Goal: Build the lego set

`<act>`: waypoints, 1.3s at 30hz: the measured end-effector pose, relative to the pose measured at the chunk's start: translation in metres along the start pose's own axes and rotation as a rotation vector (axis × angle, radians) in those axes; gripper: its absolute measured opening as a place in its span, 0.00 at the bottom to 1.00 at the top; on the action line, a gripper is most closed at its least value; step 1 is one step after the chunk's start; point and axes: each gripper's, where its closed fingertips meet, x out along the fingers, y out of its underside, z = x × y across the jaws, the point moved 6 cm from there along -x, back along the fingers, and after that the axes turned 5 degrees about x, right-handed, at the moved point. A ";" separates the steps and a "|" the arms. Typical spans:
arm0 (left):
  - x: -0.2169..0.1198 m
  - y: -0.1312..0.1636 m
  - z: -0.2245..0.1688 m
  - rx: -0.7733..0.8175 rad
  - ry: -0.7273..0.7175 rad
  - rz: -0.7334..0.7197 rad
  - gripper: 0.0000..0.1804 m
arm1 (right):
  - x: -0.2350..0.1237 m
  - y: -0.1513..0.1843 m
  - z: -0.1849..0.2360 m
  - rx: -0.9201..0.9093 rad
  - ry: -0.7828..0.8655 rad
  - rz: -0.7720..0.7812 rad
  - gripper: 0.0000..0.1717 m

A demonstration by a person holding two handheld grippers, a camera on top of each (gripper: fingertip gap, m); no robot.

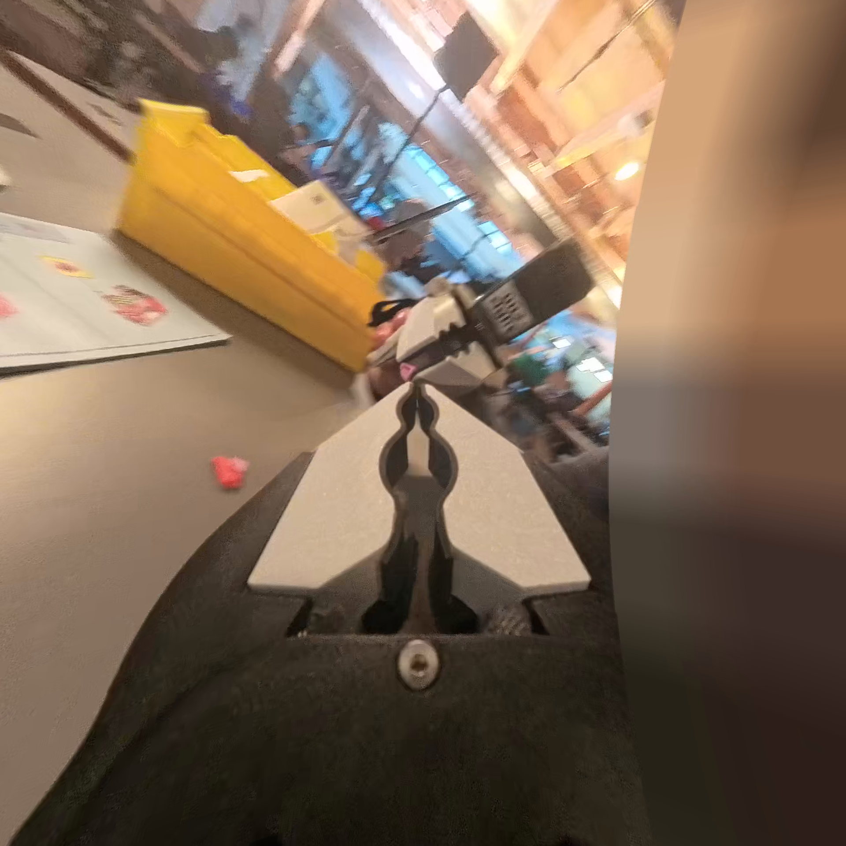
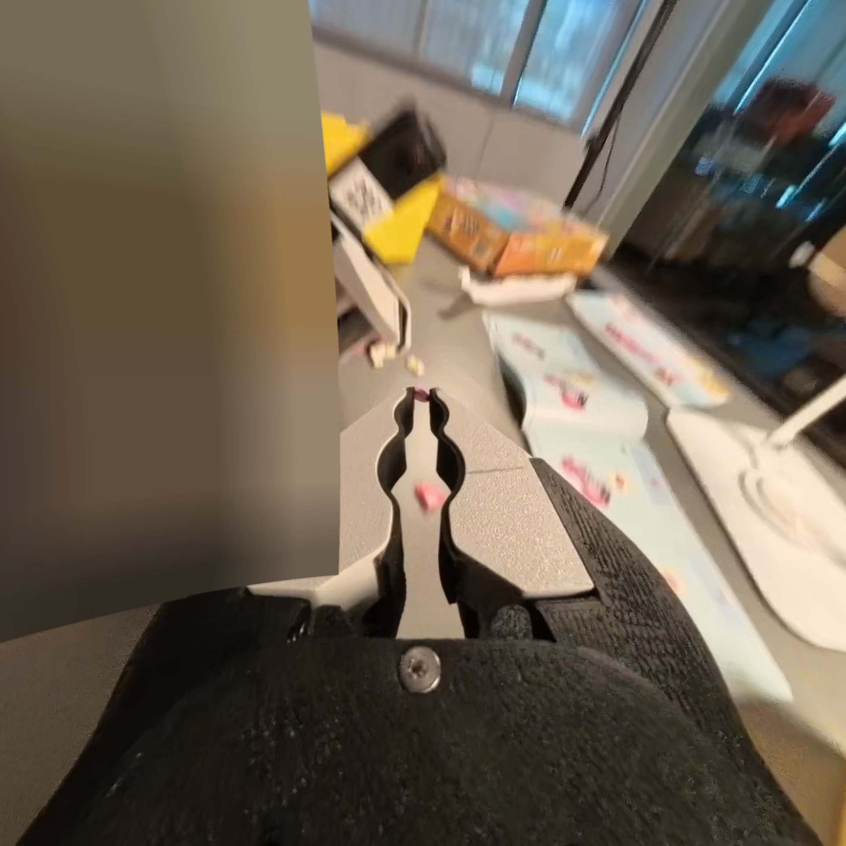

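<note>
The left gripper (image 1: 415, 389) is seen with its fingertips brought together; nothing can be made out between them, and its grasp appears bare. The right gripper (image 2: 421, 394) is clenched on a small pink piece (image 2: 420, 395), which is pinched at the very tips with both pads against it. In the left wrist view the same right gripper (image 1: 414, 368) is observed just beyond the left fingertips, at about twelve o'clock, with the pink piece (image 1: 406, 370) protruding from its tips.

On the grey table (image 1: 91, 503) a small red piece (image 1: 229, 471) is noted at about eight o'clock from the left fingertips, well apart from them. A yellow bin (image 1: 229, 242) is recorded at ten o'clock, with a printed sheet (image 1: 91, 302) lying beside it at nine o'clock.

In the right wrist view another pink piece (image 2: 430, 494) is seen on the table through the gap between the fingers. Pale small blocks (image 2: 414, 364) lie near twelve o'clock. Printed sheets (image 2: 586, 403) are spread at two to three o'clock, and an orange box (image 2: 526, 238) stands at one o'clock. Both views are heavily blurred.
</note>
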 end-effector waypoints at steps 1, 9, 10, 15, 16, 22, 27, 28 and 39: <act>-0.002 0.001 0.004 0.063 -0.078 0.033 0.00 | -0.007 0.009 -0.005 0.037 -0.005 0.104 0.03; 0.000 0.012 0.013 0.376 -0.381 0.248 0.01 | -0.070 0.073 -0.007 0.405 -0.027 0.749 0.03; 0.001 0.015 0.014 0.390 -0.393 0.270 0.02 | -0.073 0.077 -0.003 0.449 -0.042 0.797 0.03; 0.001 0.018 0.019 0.432 -0.429 0.290 0.02 | -0.074 0.084 -0.010 0.533 0.027 0.920 0.03; 0.000 0.018 0.020 0.425 -0.433 0.289 0.02 | -0.071 0.084 -0.011 0.538 0.035 0.926 0.03; -0.007 0.019 0.030 0.520 -0.566 0.334 0.06 | -0.061 0.081 -0.015 0.516 0.040 0.869 0.16; -0.012 0.012 0.028 0.578 -0.608 0.267 0.11 | -0.064 0.054 -0.031 0.315 0.208 0.555 0.16; -0.013 0.009 0.028 0.594 -0.620 0.241 0.12 | -0.063 0.048 -0.033 0.247 0.248 0.480 0.16; -0.014 0.007 0.021 0.705 -0.611 0.179 0.14 | -0.051 0.034 -0.039 -0.242 0.751 -0.020 0.00</act>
